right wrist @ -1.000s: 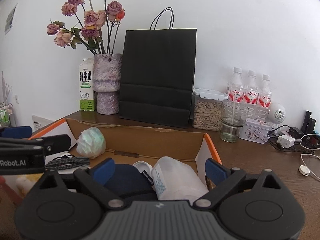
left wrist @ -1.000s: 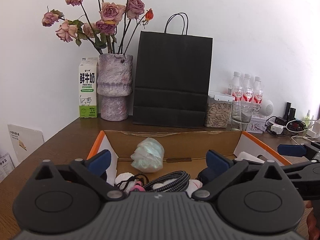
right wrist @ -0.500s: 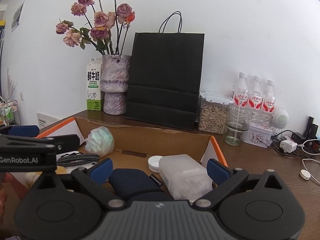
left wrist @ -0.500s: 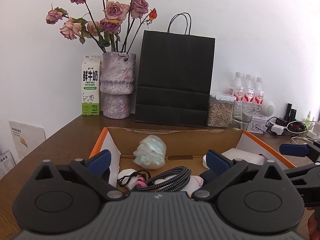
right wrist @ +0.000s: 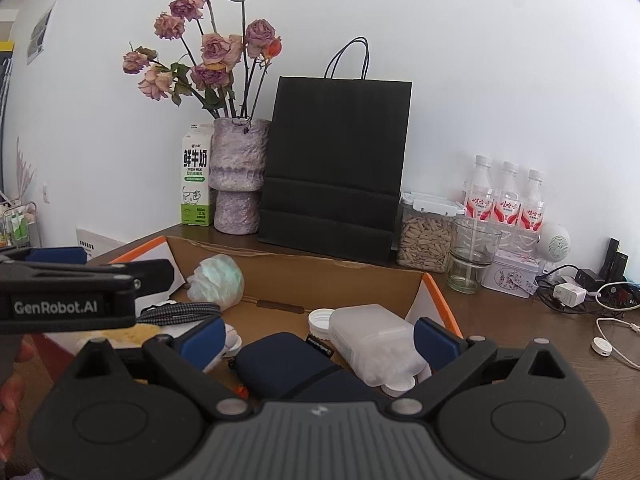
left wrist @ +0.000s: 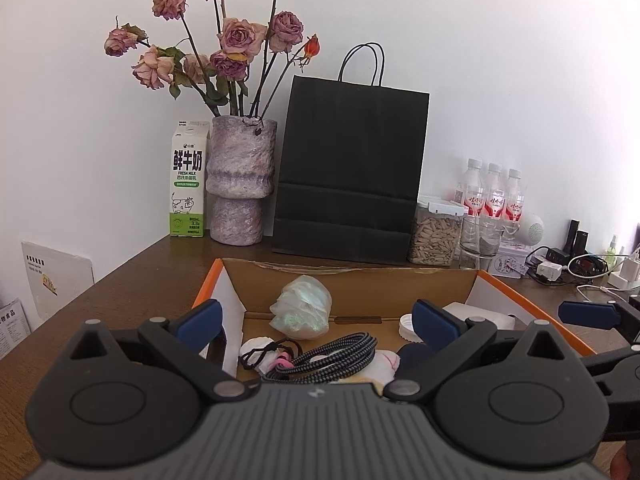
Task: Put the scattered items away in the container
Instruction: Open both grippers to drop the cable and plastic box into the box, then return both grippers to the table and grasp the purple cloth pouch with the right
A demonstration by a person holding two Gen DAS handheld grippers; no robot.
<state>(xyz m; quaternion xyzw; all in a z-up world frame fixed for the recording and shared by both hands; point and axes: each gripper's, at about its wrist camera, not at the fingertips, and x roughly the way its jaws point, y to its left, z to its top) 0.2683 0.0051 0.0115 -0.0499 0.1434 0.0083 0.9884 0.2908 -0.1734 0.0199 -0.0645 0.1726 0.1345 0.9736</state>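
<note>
Both grippers have risen and drawn back from the cardboard box [left wrist: 352, 286] over the last second; the left gripper [left wrist: 316, 318] and right gripper [right wrist: 318, 338] each hang above it with jaws spread wide and nothing between them. Below the left gripper, inside the box, lie a braided cable [left wrist: 340, 354], a crumpled plastic bag [left wrist: 302, 306] and a white cap [left wrist: 406, 325]; below the right gripper, a dark blue pouch [right wrist: 286, 364] touches a translucent white container [right wrist: 372, 338]. Behind the box on the wooden table [right wrist: 500, 320] stand a black paper bag [left wrist: 348, 176], a vase of roses [left wrist: 240, 184] and a milk carton [left wrist: 188, 180].
</note>
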